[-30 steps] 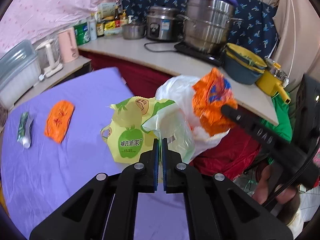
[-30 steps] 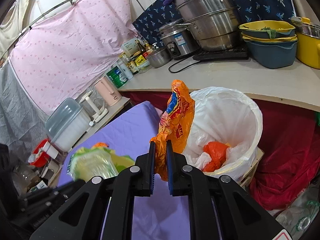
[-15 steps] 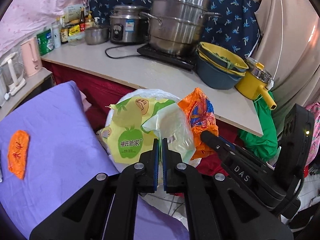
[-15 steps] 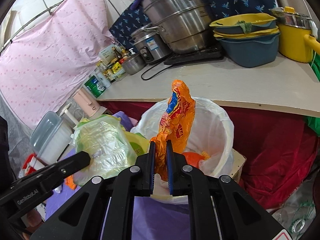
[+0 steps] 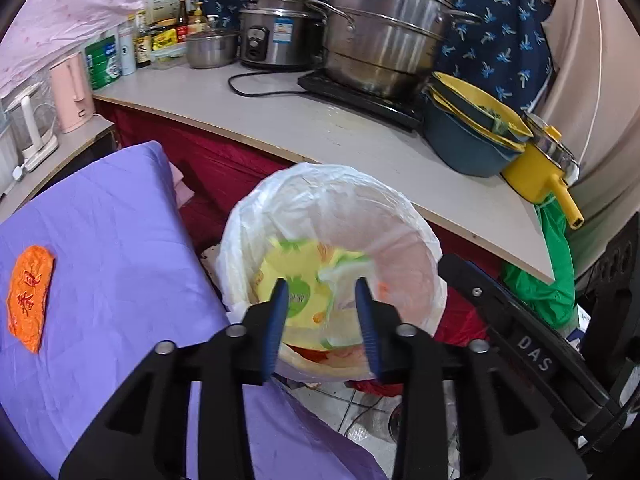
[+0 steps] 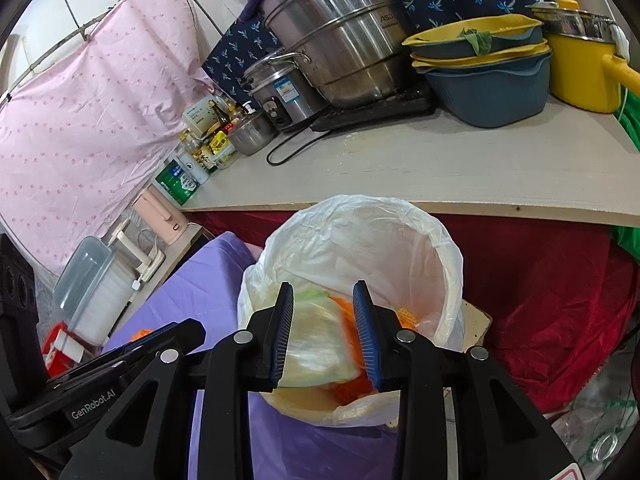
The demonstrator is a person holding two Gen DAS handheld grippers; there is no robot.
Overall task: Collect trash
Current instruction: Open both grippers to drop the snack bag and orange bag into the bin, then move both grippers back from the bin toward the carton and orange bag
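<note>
A bin lined with a white plastic bag (image 5: 320, 188) stands between the purple-covered table and the counter; it also shows in the right wrist view (image 6: 400, 232). My left gripper (image 5: 322, 308) is open above the bin, and the yellow-green apple-print bag (image 5: 304, 284) is blurred inside the bin below it. My right gripper (image 6: 323, 320) is open over the bin, with the yellow-green bag (image 6: 316, 340) and the orange wrapper (image 6: 346, 312) blurred beneath it. Another orange wrapper (image 5: 30, 296) lies flat on the purple table (image 5: 100, 240) at the left.
A counter (image 5: 320, 128) behind the bin holds a large steel steamer pot (image 5: 384, 28), a rice cooker (image 5: 276, 32), stacked blue and yellow basins (image 5: 472, 136) and a yellow pot (image 5: 548, 168). Red cloth (image 6: 540, 280) hangs below the counter. A pink kettle (image 5: 72, 92) stands at the left.
Both grippers have opened over the bin. The yellow-green bag has left my left gripper and the orange wrapper has left my right gripper; both are down in the bin.
</note>
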